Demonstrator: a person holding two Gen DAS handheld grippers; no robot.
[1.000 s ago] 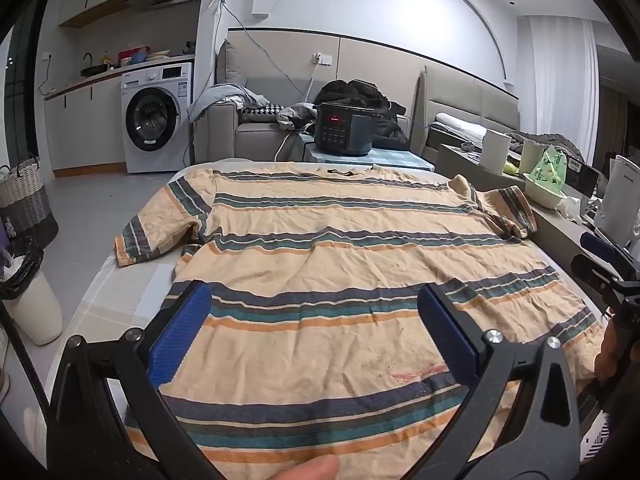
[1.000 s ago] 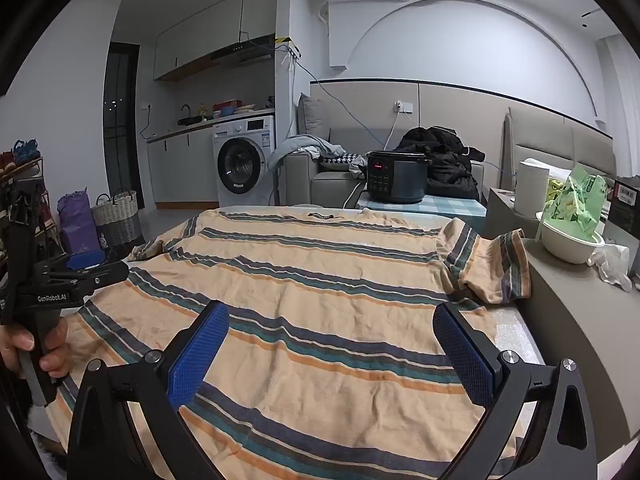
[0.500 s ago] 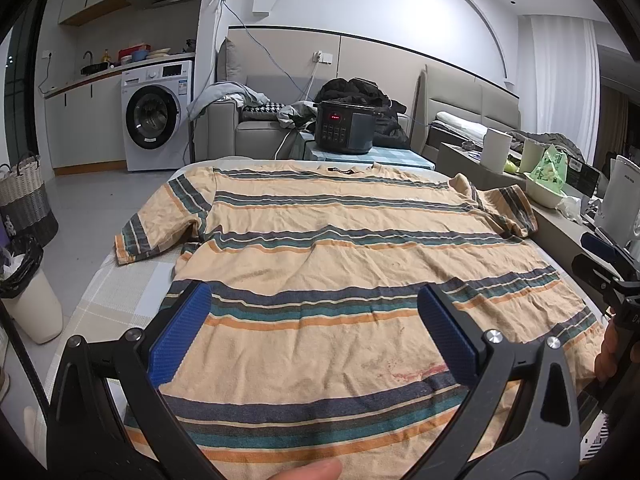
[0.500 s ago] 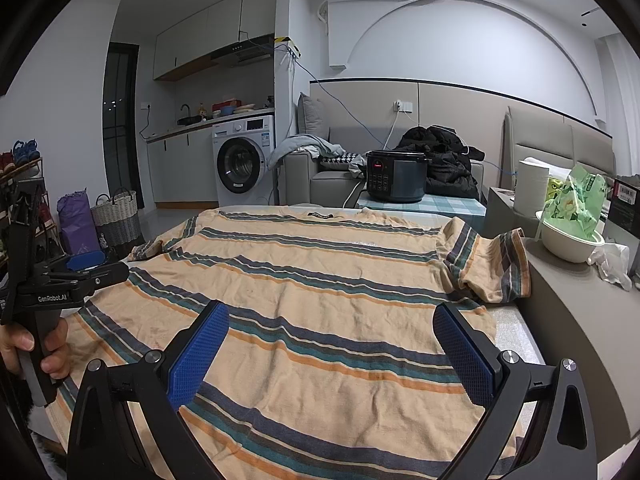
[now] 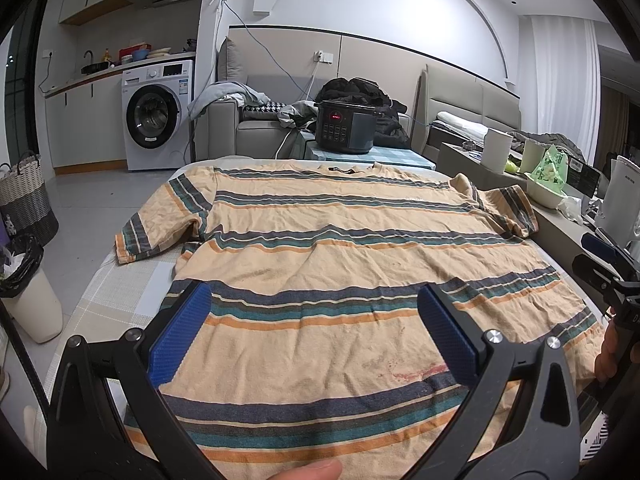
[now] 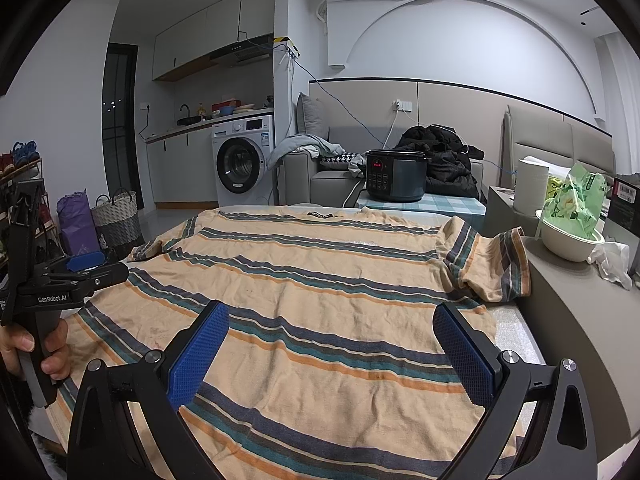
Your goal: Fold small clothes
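Your near hem of the striped T-shirt (image 5: 320,240) is cut off behind the gripper bodies in both views, so you cannot tell how its bottom edge lies, and the small print on the chest is too faint to read. The shirt is spread flat, front up, over the padded table (image 5: 120,280), collar at the far end, covering nearly the whole top; it is pale orange with bands of navy, teal and orange, lightly creased, with a reddish smear near the lower hem (image 5: 420,372). Your left gripper (image 5: 314,328) hangs over the lower part of the shirt with its blue pads wide apart and nothing between them; your right gripper (image 6: 330,344) does likewise, fingers spread and holding nothing. Only your left wrist camera shows the shirt's left sleeve (image 5: 160,220) lying flat and open on the checked cover, and the white bin with a black liner (image 5: 28,284) on the floor. Only your right wrist camera shows the other sleeve (image 6: 488,264) bunched up against the grey counter (image 6: 568,320) that carries the bowl (image 6: 568,244), and your left hand (image 6: 36,348) wrapped round the left gripper's handle at the table's edge.
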